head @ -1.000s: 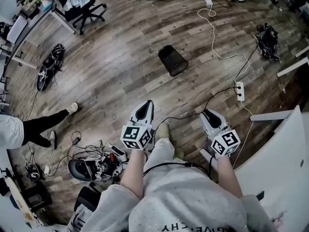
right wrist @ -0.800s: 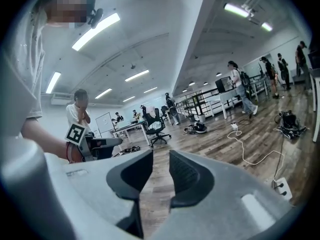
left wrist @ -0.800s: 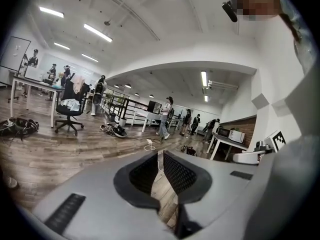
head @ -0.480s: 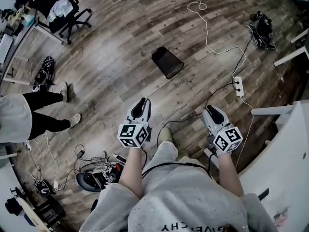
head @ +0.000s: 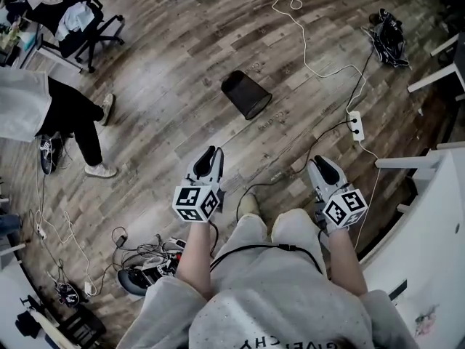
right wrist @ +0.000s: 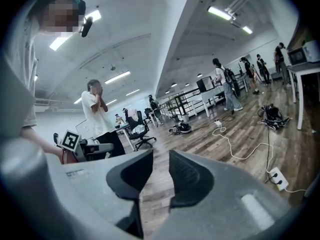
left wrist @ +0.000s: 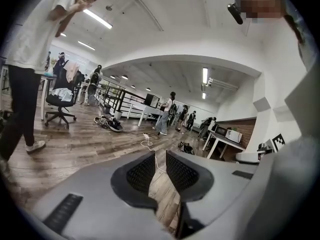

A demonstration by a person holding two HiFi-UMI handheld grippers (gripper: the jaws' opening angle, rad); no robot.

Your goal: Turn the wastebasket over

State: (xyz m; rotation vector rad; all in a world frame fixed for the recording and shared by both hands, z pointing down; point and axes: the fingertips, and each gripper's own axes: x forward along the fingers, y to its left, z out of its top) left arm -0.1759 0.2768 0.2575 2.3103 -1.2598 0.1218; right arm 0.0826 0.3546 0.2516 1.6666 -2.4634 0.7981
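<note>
The black mesh wastebasket (head: 245,94) sits on the wood floor ahead of me; I cannot tell whether it stands or lies on its side. My left gripper (head: 208,153) is held out well short of it, pointing roughly at it, open with a narrow gap and nothing between the pads (left wrist: 141,171). My right gripper (head: 320,163) is held out to the right, also open and empty, with floor showing between its pads (right wrist: 185,176). Neither gripper view shows the basket.
A person (head: 62,111) stands at the left near an office chair (head: 76,20). A white cable runs to a power strip (head: 354,124). A white desk (head: 429,217) is at my right, and tangled cables and gear (head: 145,264) lie at lower left.
I have come a little closer to the wastebasket with both grippers still held out. The person at the left has walked further into view.
</note>
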